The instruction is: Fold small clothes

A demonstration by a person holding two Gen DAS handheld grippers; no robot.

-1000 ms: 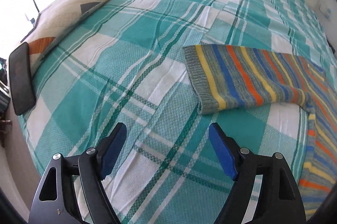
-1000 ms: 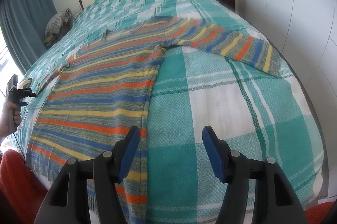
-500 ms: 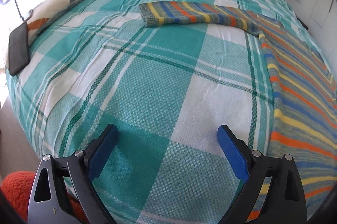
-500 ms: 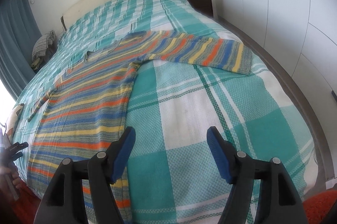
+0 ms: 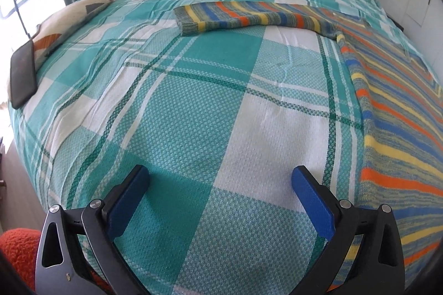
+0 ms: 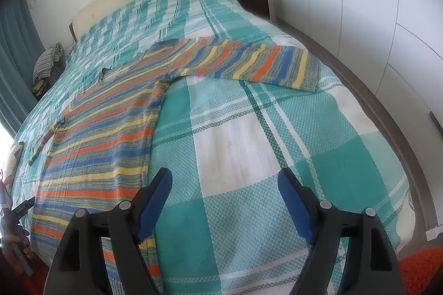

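Striped sweater (image 6: 105,145) lies flat on the plaid bedspread (image 5: 210,106); both tongs (image 5: 220,192) (image 6: 224,192) gape empty.

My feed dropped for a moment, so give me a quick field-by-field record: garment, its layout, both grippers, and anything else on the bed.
garment: striped sweater, unfolded
layout: flat on the plaid bedspread, both sleeves spread out sideways
left sleeve: cuff toward the cushion
right sleeve
left gripper: open, empty, above bare bedspread
right gripper: open, empty, beside the sweater's side edge
other items: dark phone on patterned cushion
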